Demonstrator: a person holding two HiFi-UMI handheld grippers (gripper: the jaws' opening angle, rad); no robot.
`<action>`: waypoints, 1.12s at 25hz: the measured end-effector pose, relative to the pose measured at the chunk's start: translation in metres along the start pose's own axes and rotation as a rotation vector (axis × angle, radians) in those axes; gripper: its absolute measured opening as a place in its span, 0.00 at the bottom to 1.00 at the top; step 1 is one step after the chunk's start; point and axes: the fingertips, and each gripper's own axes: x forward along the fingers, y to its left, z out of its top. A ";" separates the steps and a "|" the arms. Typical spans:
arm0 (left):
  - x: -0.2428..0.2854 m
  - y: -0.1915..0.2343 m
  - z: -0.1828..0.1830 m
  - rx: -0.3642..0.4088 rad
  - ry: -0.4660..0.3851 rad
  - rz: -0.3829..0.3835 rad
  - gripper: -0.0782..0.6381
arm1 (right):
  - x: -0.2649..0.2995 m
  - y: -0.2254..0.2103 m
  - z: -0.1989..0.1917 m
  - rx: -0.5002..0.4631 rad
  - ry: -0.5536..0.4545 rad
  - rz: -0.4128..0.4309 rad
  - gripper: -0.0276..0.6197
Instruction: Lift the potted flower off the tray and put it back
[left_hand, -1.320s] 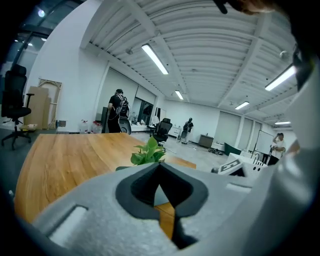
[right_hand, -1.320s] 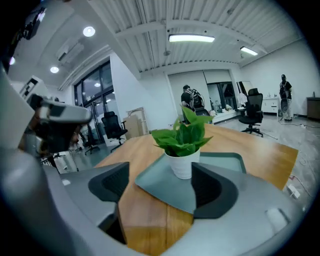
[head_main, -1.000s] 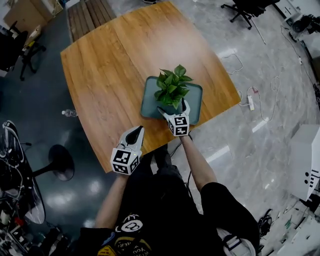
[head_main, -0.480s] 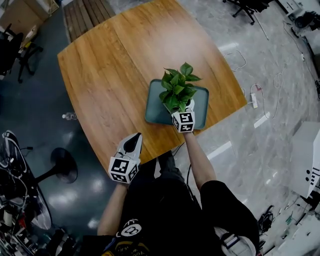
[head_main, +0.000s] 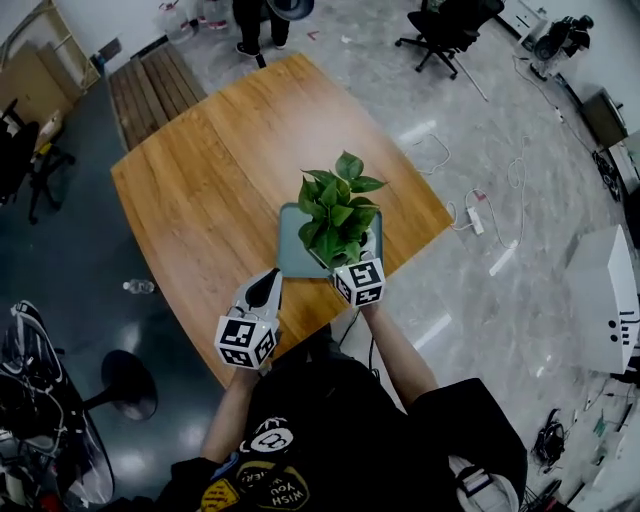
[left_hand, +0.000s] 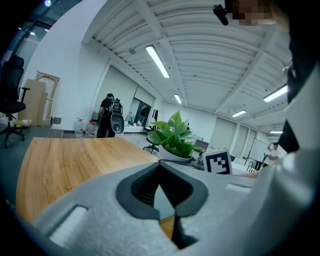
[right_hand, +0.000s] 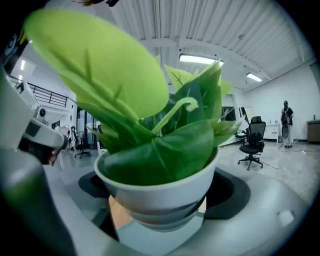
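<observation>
The potted flower (head_main: 335, 208), green leaves in a white pot (right_hand: 160, 200), hangs above the grey-green tray (head_main: 290, 250) on the wooden table (head_main: 200, 170). My right gripper (head_main: 352, 262) is shut on the pot, one jaw on each side of it. Those jaws have just closed a little onto the pot. In the right gripper view the tray shows under the pot's base. My left gripper (head_main: 270, 280) hovers over the table's near edge, left of the tray, shut and holding nothing; its tips meet (left_hand: 160, 167). In the left gripper view the plant (left_hand: 172, 137) is ahead to the right.
A slatted bench (head_main: 150, 85) stands beyond the table's far left corner. Office chairs (head_main: 445, 25) and a standing person (head_main: 255, 20) are at the far end. Cables with a power strip (head_main: 475, 215) lie on the floor at the right, near a white cabinet (head_main: 605, 300).
My right gripper has risen with the pot, which stood on the tray a second ago and now hangs above it. My left gripper has risen a little.
</observation>
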 end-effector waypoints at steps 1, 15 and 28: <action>-0.003 -0.004 0.007 -0.006 -0.009 -0.005 0.11 | -0.009 0.005 0.010 -0.002 -0.002 -0.004 0.88; -0.016 -0.041 0.080 0.073 -0.127 -0.065 0.11 | -0.057 0.017 0.084 0.022 -0.053 -0.035 0.88; -0.011 -0.052 0.078 0.092 -0.135 -0.082 0.11 | -0.055 0.011 0.076 0.040 -0.040 -0.018 0.88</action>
